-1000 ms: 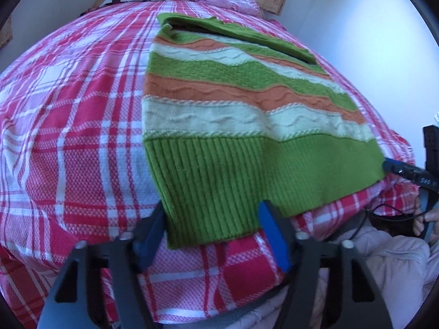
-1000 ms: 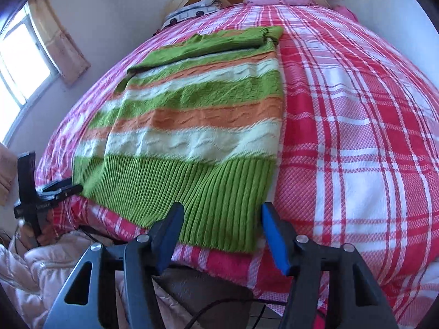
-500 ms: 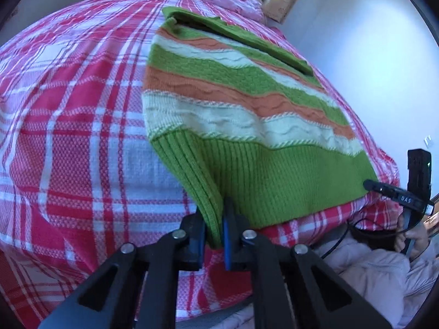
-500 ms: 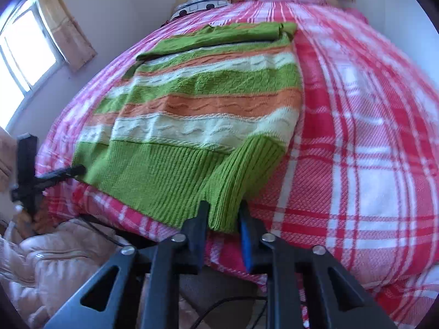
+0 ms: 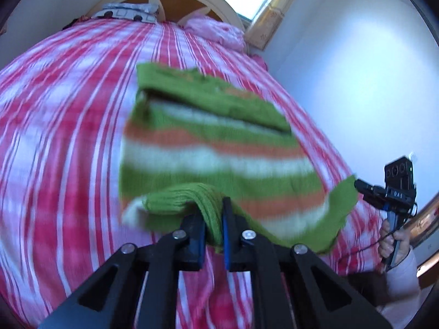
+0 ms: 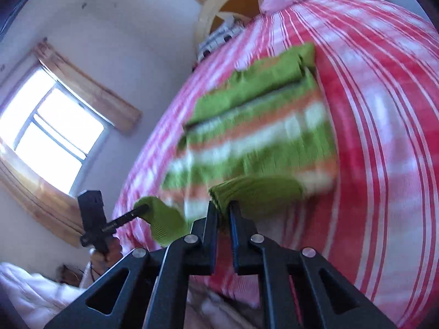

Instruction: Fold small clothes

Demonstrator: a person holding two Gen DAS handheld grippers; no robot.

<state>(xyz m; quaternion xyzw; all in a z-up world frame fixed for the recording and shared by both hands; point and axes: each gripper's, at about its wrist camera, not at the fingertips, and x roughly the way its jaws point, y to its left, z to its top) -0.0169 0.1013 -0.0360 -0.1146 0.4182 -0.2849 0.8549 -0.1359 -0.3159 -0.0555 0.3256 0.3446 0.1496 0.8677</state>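
A knitted sweater striped in green, orange and cream point(image 5: 214, 153) is spread on a bed covered with a red-and-white plaid blanket point(image 5: 63, 142). Its green ribbed hem is raised off the blanket at the near edge. The left claw point(image 5: 213, 227) is clamped on the hem's left corner, and the right claw point(image 6: 223, 219) is clamped on its right corner. A pink pillow point(image 5: 214, 28) is seen at the far headboard.

Motion blur smears the striped sweater point(image 5: 219, 148) and the red checked bedspread point(image 5: 68, 137), so the knit pattern cannot be read. The sweater's hem corners vanish between clamped pads. The person's hand point(image 5: 395, 242) is half cut off.
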